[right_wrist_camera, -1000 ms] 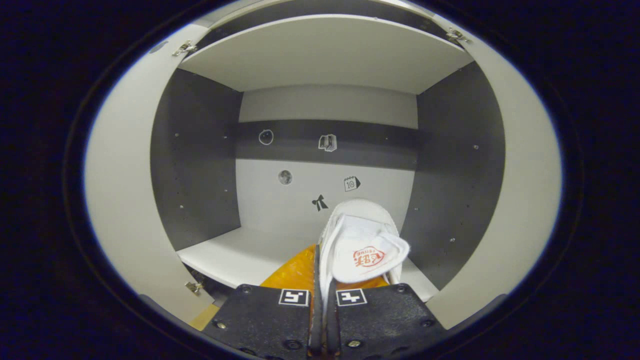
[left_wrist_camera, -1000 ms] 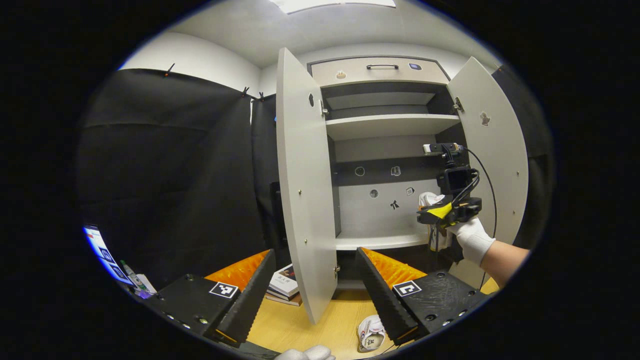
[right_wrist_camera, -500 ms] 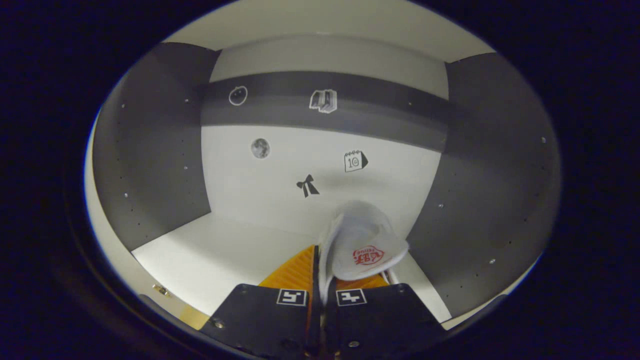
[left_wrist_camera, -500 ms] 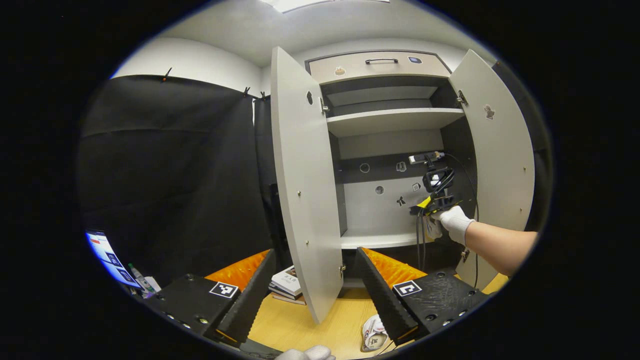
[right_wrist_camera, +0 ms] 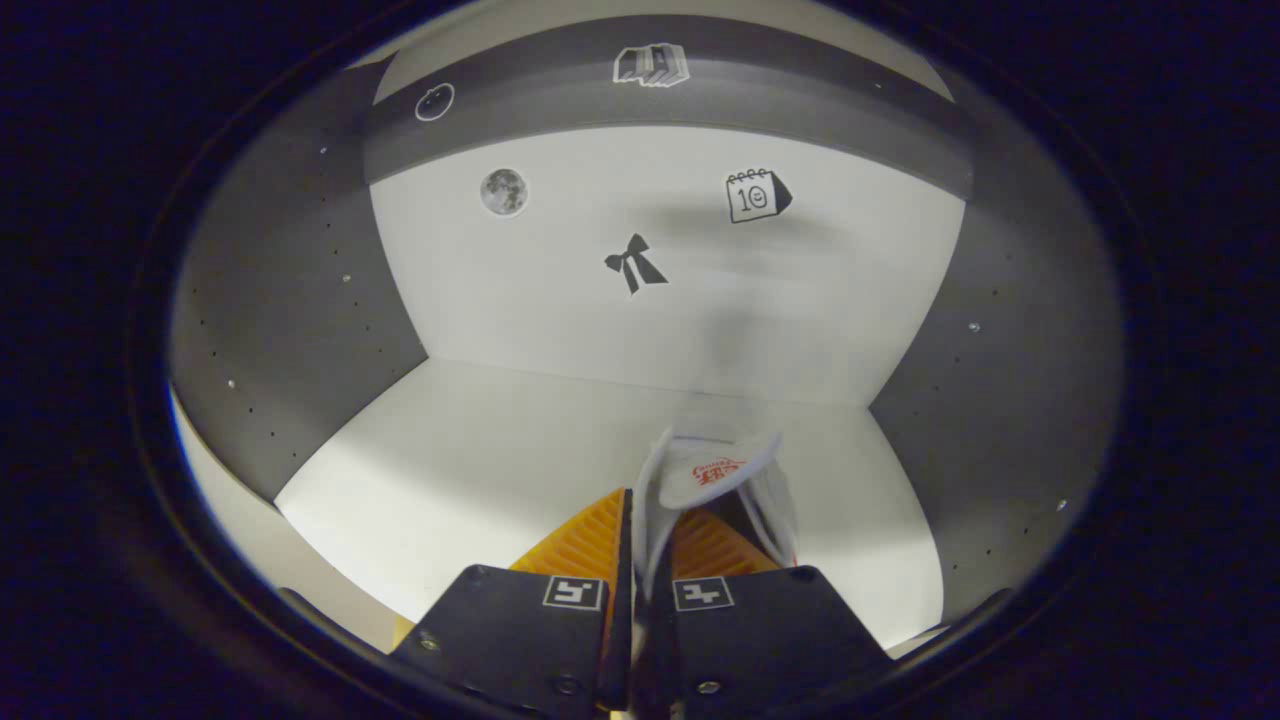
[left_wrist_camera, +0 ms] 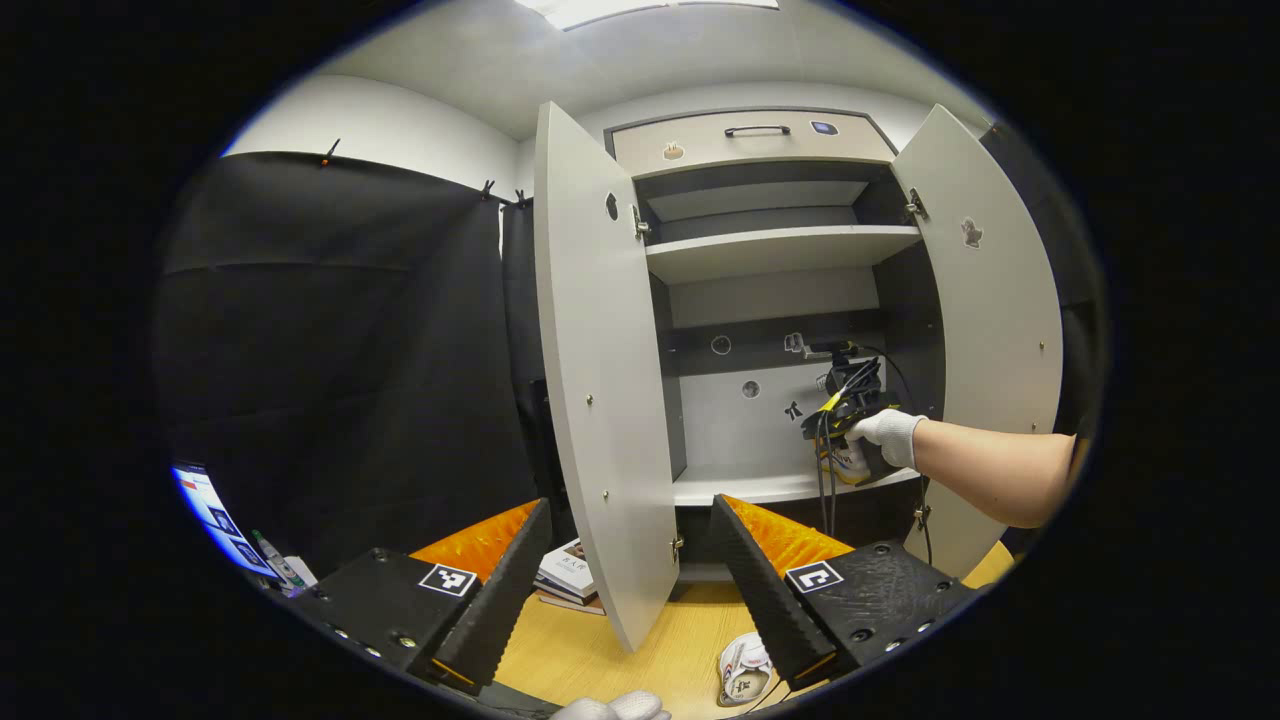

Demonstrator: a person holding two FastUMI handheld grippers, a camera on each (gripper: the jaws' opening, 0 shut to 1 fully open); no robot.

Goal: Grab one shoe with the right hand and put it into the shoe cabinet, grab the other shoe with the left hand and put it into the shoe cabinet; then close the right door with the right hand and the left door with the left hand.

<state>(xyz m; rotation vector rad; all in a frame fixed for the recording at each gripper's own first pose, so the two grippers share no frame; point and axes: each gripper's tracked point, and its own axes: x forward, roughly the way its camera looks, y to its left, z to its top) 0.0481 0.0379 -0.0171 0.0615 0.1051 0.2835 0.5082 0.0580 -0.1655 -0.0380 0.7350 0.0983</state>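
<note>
Left gripper (left_wrist_camera: 628, 580) idle above bench (left_wrist_camera: 590, 650), jaws apart, second shoe (left_wrist_camera: 742, 668) lying below. Right gripper (right_wrist_camera: 640, 560) inside cabinet (left_wrist_camera: 780, 300), jaws clamped on first shoe (right_wrist_camera: 715, 475) just over lower shelf (right_wrist_camera: 500, 480). Placing step; next, likely lower and release.

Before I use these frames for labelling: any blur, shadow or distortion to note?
Right gripper view: the shoe is soft with motion blur, and a smeared shadow lies on the back wall. Left gripper view: sharp, but fisheye bows the cabinet doors; a ceiling light blows out.
</note>
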